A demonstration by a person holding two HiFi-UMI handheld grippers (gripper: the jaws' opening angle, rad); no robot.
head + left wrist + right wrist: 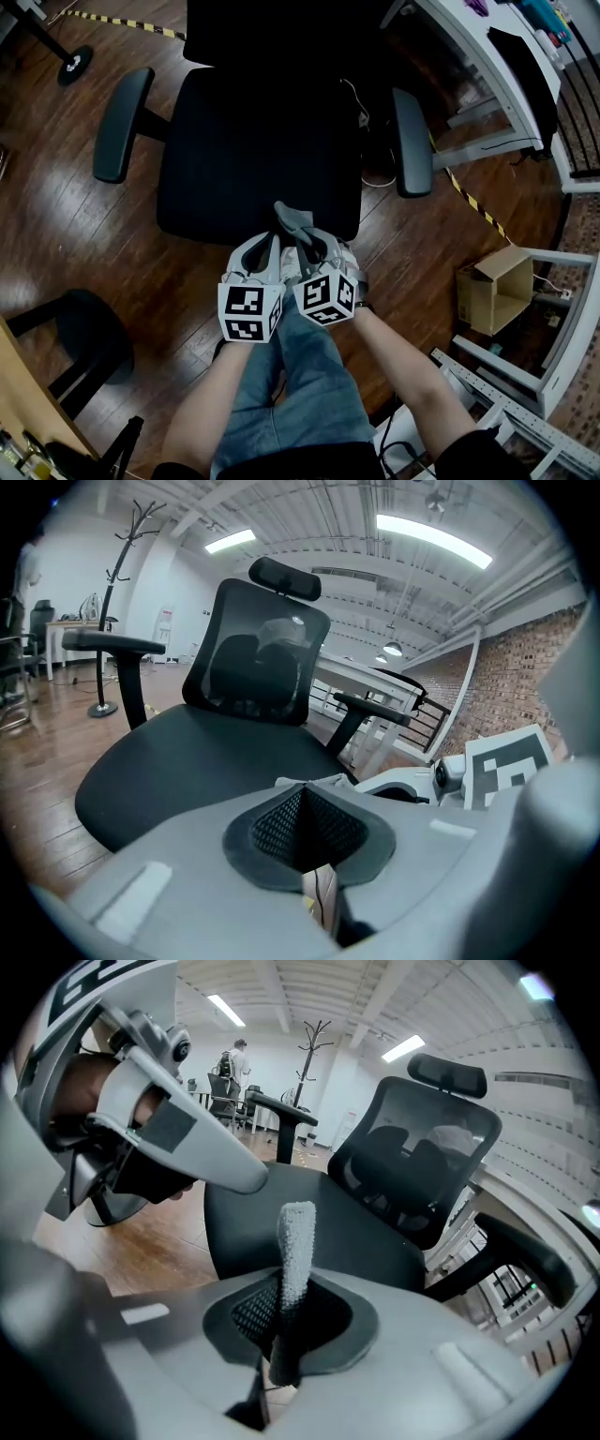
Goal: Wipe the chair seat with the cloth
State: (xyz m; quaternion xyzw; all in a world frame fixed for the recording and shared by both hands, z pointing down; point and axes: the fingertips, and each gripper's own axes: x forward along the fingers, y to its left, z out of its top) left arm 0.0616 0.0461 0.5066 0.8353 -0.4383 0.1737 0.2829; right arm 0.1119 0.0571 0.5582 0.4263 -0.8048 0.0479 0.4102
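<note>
Cloth is the grey strip that your right gripper holds. Its fingers are pressed on the lower end, and the rest of the strip stands up free beyond them. In the head view the cloth is over the front edge of the black chair seat, near the middle of that edge. You cannot tell from the views if it touches the seat.

Your left gripper has its fingers clenched together, with nothing between them. In the head view both grippers are side by side just at the front of the seat, the left gripper close beside the right one. The two armrests stand out at the sides of the seat. A cardboard box lies on the wooden floor, well to the right of the chair.
</note>
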